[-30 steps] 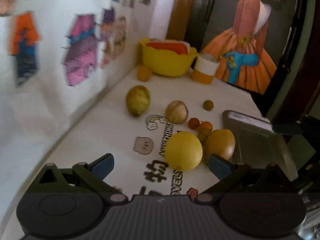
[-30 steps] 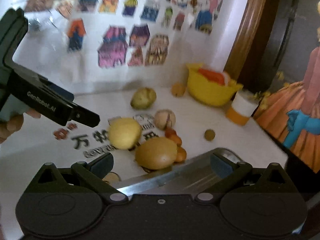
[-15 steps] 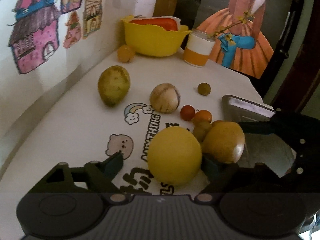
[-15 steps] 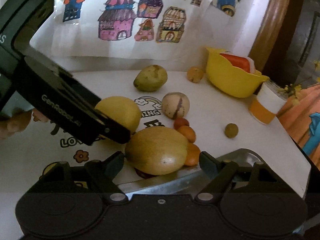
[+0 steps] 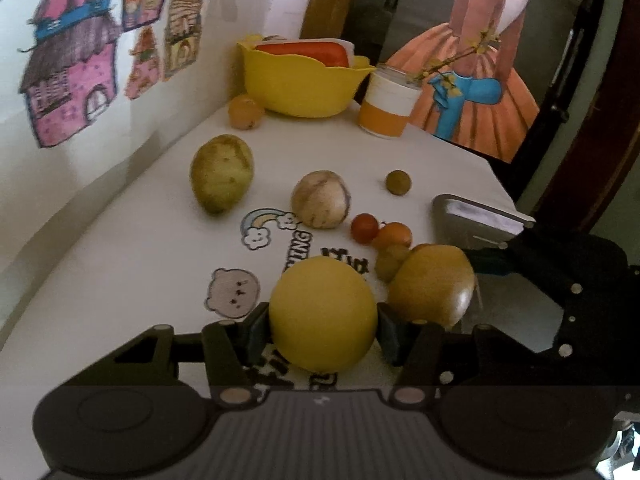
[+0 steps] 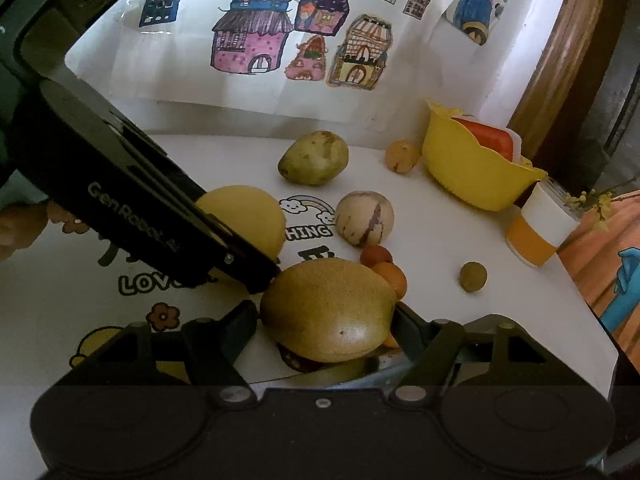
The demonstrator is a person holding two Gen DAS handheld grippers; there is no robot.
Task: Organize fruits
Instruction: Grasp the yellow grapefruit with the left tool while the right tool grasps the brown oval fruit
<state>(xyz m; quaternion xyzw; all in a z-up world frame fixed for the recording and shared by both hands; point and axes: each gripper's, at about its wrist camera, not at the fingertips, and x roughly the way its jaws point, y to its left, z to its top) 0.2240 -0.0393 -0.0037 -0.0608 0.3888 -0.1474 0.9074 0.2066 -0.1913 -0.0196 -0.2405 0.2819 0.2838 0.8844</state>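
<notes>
Left wrist: nine fruits (image 5: 323,314), one bowl (image 5: 300,88).

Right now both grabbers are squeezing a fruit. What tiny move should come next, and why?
Probably lift both straight up a little. The left gripper has its pads against the round yellow fruit, the right gripper clasps the brown oval fruit, and small orange fruits crowd close beside them.
</notes>
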